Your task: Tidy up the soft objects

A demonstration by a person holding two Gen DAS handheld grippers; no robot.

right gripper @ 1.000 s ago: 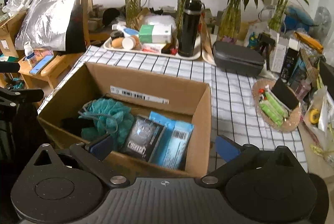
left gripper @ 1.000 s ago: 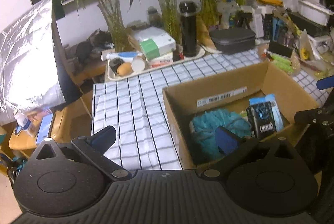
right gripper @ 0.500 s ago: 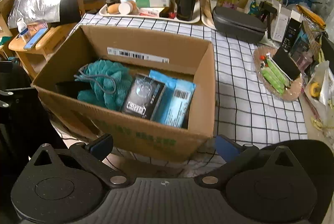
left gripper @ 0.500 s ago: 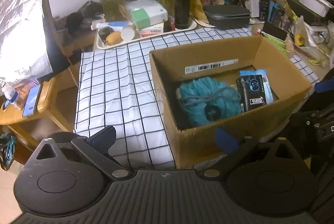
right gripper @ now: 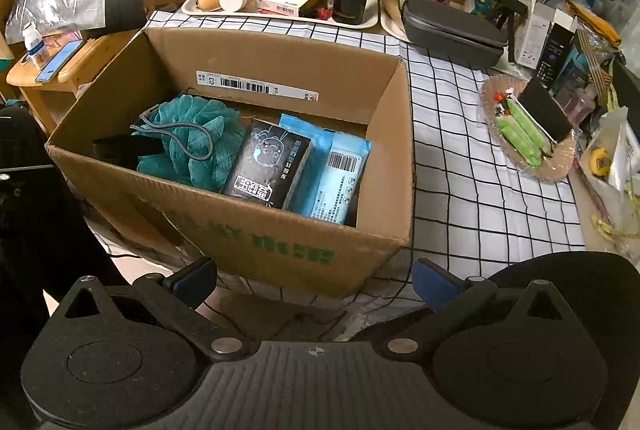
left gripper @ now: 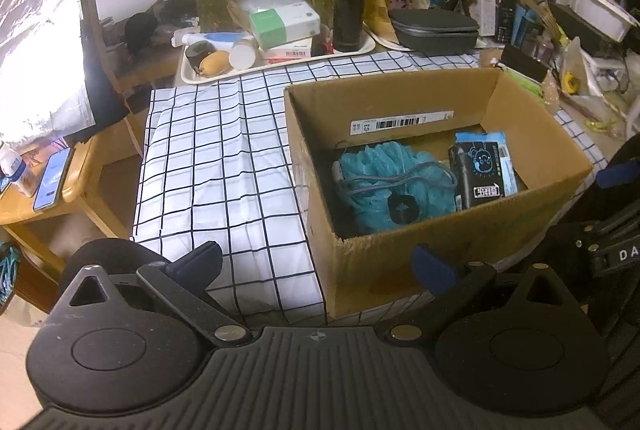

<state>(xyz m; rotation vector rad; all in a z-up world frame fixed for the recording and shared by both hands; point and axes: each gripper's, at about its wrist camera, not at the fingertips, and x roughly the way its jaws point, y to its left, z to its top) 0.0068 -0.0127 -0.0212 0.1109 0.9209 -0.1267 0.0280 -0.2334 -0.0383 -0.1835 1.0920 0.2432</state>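
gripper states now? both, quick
Left gripper: open, empty, in front of the cardboard box.
Right gripper: open, empty, in front of the same box.

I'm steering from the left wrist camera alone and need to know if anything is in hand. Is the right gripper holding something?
Observer: No. The right gripper is open with nothing between its fingers, in front of the cardboard box.
Operator: Beside the black pack I see only a strip of blue. What is it?
Observer: A light blue pack lying barcode up; the black pack overlaps its left edge.
Operator: Anything on the cloth to the right of the box?
Observer: A shallow dish holding green packets; I cannot tell if they are soft.
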